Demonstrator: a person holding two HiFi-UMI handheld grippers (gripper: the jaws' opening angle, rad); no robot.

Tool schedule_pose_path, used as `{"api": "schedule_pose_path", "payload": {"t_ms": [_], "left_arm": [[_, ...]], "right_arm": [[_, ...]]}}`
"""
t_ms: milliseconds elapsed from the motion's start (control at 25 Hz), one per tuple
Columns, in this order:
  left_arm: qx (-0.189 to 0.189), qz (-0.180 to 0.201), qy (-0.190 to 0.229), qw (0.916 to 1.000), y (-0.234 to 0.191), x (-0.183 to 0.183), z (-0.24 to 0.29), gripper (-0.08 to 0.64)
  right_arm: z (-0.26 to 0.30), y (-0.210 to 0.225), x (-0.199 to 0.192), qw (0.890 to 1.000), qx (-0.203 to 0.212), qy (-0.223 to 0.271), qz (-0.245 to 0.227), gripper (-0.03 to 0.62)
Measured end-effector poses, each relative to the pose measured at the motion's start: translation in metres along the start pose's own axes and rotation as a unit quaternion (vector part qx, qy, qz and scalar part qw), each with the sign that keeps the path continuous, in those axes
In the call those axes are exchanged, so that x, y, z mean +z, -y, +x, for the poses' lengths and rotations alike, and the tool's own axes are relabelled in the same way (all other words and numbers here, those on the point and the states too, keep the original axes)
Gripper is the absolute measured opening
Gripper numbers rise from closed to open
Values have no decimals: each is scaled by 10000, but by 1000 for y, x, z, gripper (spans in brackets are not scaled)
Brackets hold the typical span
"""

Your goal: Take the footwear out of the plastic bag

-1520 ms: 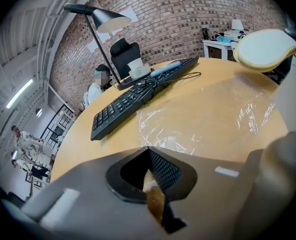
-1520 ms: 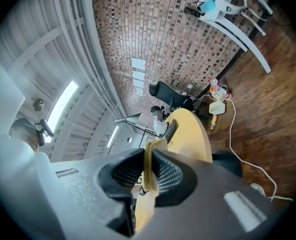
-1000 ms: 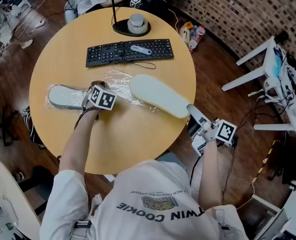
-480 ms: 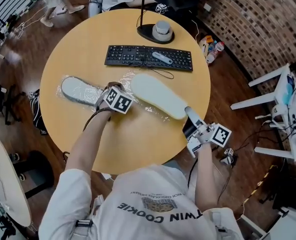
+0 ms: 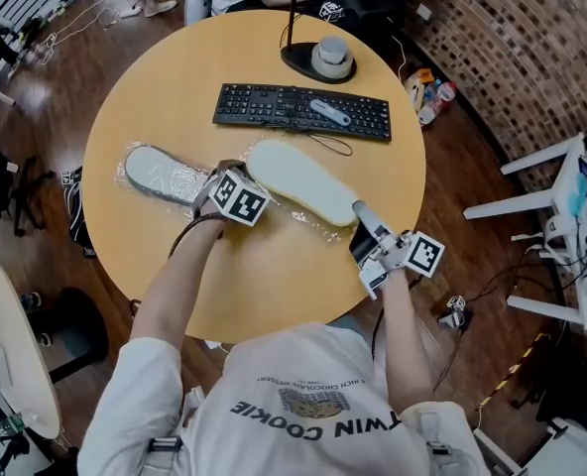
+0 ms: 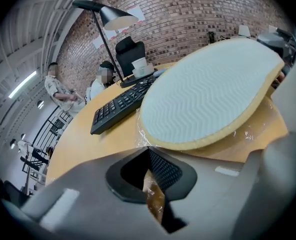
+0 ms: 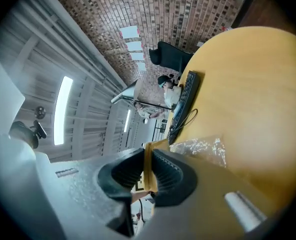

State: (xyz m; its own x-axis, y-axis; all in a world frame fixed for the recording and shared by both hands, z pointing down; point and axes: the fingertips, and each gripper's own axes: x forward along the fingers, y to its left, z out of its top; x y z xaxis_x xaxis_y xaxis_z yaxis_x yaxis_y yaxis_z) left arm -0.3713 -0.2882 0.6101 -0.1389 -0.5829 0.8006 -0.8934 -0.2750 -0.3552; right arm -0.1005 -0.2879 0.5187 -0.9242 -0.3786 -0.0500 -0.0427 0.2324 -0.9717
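A pale green slipper (image 5: 298, 178) with a cream rim lies sole-up across the middle of the round table (image 5: 274, 276). My right gripper (image 5: 359, 216) is shut on its near end, and the cream rim is pinched between the jaws of that gripper (image 7: 149, 171). In the left gripper view the sole (image 6: 208, 91) hangs tilted above crinkled clear plastic (image 6: 258, 131). My left gripper (image 5: 226, 174) sits by the slipper's far end, and this gripper (image 6: 153, 184) is shut on a fold of the plastic bag (image 5: 189, 178). A second slipper (image 5: 160, 174) lies inside the bag at the left.
A black keyboard (image 5: 303, 112) with a cable lies just beyond the slipper, and a lamp base (image 5: 318, 59) stands behind it. The table edge runs close under my right gripper. People sit beyond the far side of the table. White chair legs (image 5: 531, 181) stand to the right.
My right gripper has carried the green slipper leftward, so its far end now sits next to the left gripper. The left gripper keeps its grip on the plastic.
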Motion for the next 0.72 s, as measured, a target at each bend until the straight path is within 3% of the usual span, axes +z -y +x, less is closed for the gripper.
{"api": "schedule_pose_path", "payload": {"t_ms": [200,400,440,560,720], "left_arm": [[-2,-24,-23,10000,0,1,3,0],[-9,-107,-15,9999,-2,1,3,0],[-22,-121,-15,9999,-2,1,2,0],[-97,-144,-40,9998,-1,0,2,3],[-191,-167,-34,9997,-3,0,-3,3]], "right_arm": [[2,24,0,9994,-345,-63,25,57],[6,36,1,9939,-875,-313,-593,58],[7,36,2,9916,-990,-355,-754,58],[-2,49,-4,9809,-1819,-344,-597,60],[5,58,-5,9668,-2104,-701,-1272,67]]}}
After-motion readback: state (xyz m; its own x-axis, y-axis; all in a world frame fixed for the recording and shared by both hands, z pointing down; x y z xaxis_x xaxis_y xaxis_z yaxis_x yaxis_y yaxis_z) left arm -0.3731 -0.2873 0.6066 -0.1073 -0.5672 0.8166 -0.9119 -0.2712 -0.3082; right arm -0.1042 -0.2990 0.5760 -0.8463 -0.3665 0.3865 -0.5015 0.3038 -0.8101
